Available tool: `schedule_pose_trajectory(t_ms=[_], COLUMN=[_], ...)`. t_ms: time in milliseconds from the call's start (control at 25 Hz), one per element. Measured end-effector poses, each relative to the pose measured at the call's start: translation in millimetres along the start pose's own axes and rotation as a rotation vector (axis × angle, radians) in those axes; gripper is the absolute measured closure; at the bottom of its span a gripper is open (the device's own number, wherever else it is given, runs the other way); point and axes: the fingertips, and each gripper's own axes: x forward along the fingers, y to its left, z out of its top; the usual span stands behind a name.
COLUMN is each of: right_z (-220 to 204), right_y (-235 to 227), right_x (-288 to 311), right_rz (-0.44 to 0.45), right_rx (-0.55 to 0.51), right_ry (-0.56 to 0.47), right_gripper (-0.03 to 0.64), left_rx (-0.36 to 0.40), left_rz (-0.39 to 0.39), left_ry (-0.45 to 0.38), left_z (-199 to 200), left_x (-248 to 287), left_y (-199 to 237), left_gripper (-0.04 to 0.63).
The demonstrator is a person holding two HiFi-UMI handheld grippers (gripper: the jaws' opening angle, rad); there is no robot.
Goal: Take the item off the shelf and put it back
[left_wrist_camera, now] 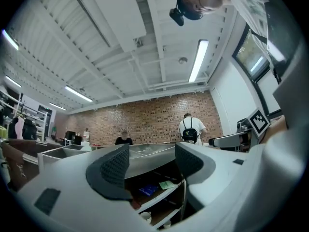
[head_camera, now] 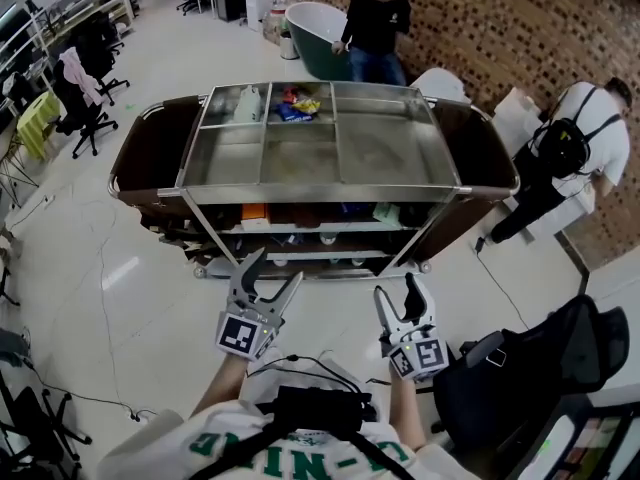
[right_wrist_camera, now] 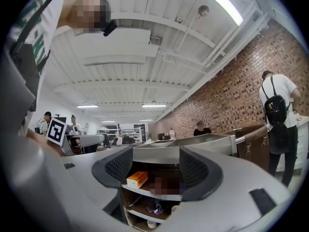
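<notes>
A steel-topped cart (head_camera: 320, 190) stands in front of me, with open shelves under its tray. On the upper shelf lie an orange box (head_camera: 254, 211), a blue packet (head_camera: 352, 209) and a green packet (head_camera: 386, 212). My left gripper (head_camera: 275, 273) hangs short of the cart's front, open and empty. My right gripper (head_camera: 396, 293) is beside it, also open and empty. The left gripper view looks between its open jaws (left_wrist_camera: 152, 151) at the blue packet (left_wrist_camera: 148, 189) and green packet (left_wrist_camera: 167, 184). In the right gripper view the orange box (right_wrist_camera: 137, 179) shows between the open jaws (right_wrist_camera: 155, 158), still at a distance.
The tray's far compartment holds several packets (head_camera: 296, 105). Small cups (left_wrist_camera: 145, 217) sit on a lower shelf. One person (head_camera: 375, 23) stands behind the cart by a tub; another with a backpack (head_camera: 570, 148) is at the right. Office chairs (head_camera: 85, 98) at left, black bag (head_camera: 540, 368) at my right.
</notes>
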Motion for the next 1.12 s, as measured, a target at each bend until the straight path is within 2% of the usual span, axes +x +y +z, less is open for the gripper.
schedule_pose_trajectory(t_ms=[160,280,440,560,680,880,1120], right_z=[0.8,1.0,-5.0,-10.7,-21.5,-70.0,-155.1], right_y=[-9.2,-20.2,-37.3,-48.8,-59.2,-81.0,-119.3], right_x=[-11.7,-22.6,-38.3,-49.2,-56.6,-50.7,2.5], right_rz=[-0.055,-0.103,-0.172,-0.212,-0.247,-0.268,-0.226], right_rx=[0.009,0.007,0.012,0.013,0.025,0.059,0.155], right_ry=[-0.012,-0.012,0.0,0.009,0.026,0.106,0.24], right_gripper=[0.313,0.313,0.313,0.313,0.313,0.313,0.313], left_rx=[-0.064,-0.025,-0.083,-0.055,-0.097,-0.11,-0.095], left_rz=[-0.067,-0.119,-0.19,-0.229,-0.263,-0.289,-0.256], left_ry=[0.011,-0.001,0.008,0.003,0.02,0.042,0.082], left_z=[8.2,1.0,7.8,-4.4,-0.9,-5.6,-20.0], left_x=[16.7,28.1,48.3,57.5,66.1,75.7,80.9], left_y=[-16.7,-24.7,-45.1,-53.0,-65.4,-72.6,-61.4], left_gripper=[0.313,0.313,0.314,0.313,0.313,0.313,0.313])
